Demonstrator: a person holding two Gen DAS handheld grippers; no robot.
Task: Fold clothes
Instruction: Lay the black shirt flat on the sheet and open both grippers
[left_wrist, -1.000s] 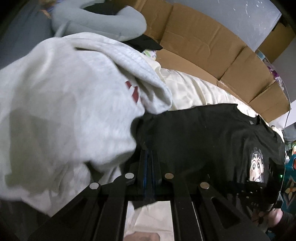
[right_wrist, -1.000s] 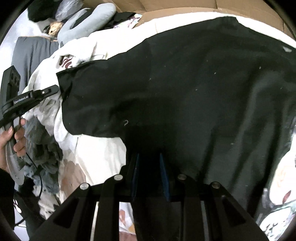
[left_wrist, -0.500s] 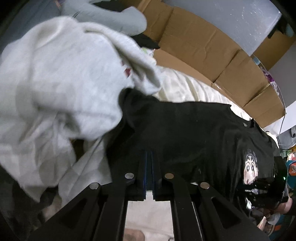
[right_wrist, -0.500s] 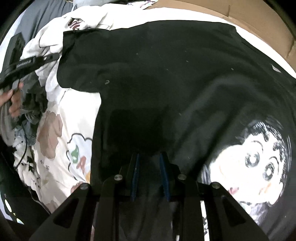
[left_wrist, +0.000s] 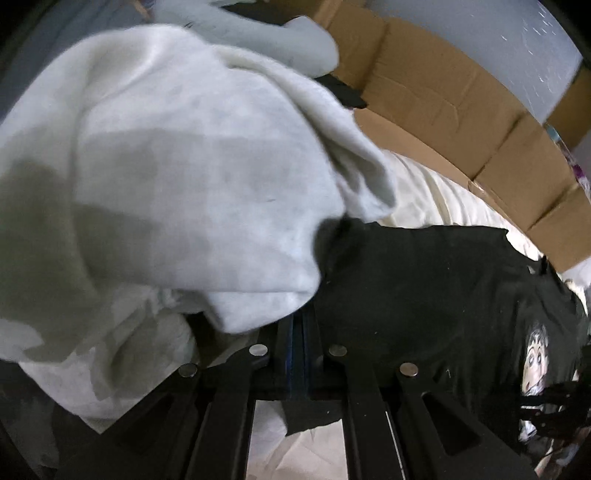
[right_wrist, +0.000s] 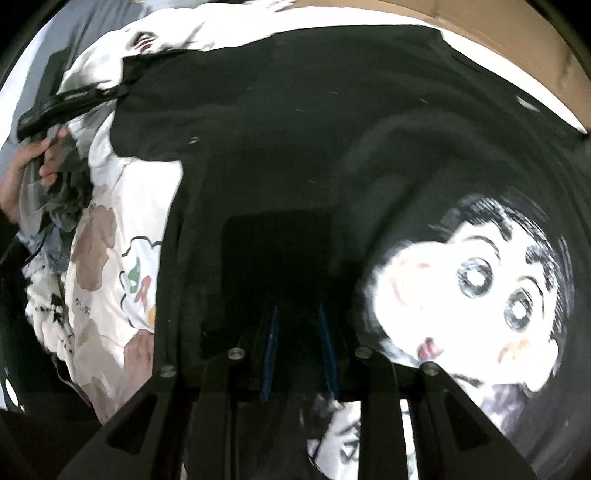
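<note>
A black T-shirt (right_wrist: 295, 155) with a cartoon face print (right_wrist: 472, 295) lies spread on the bed. My right gripper (right_wrist: 298, 332) points down at it, shut on a bunched fold of the black cloth between its blue pads, just left of the print. My left gripper (left_wrist: 297, 332) is shut on the shirt's edge, and a corner of black cloth (left_wrist: 310, 417) hangs below its fingers. In the right wrist view the left gripper (right_wrist: 66, 107) and the hand holding it (right_wrist: 29, 166) sit at the shirt's far left sleeve.
A pale grey sweatshirt (left_wrist: 166, 184) is heaped against the shirt's left side and overhangs my left fingers. Flattened cardboard (left_wrist: 443, 110) lines the far side of the cream bed cover (left_wrist: 424, 195). A patterned sheet (right_wrist: 110, 277) and grey clothes (right_wrist: 62, 214) lie left of the shirt.
My right gripper has travelled across the shirt with its fold, and the cartoon print has come into view and grown large. The left view has dipped a little, and the grey sweatshirt now overhangs its fingers.
</note>
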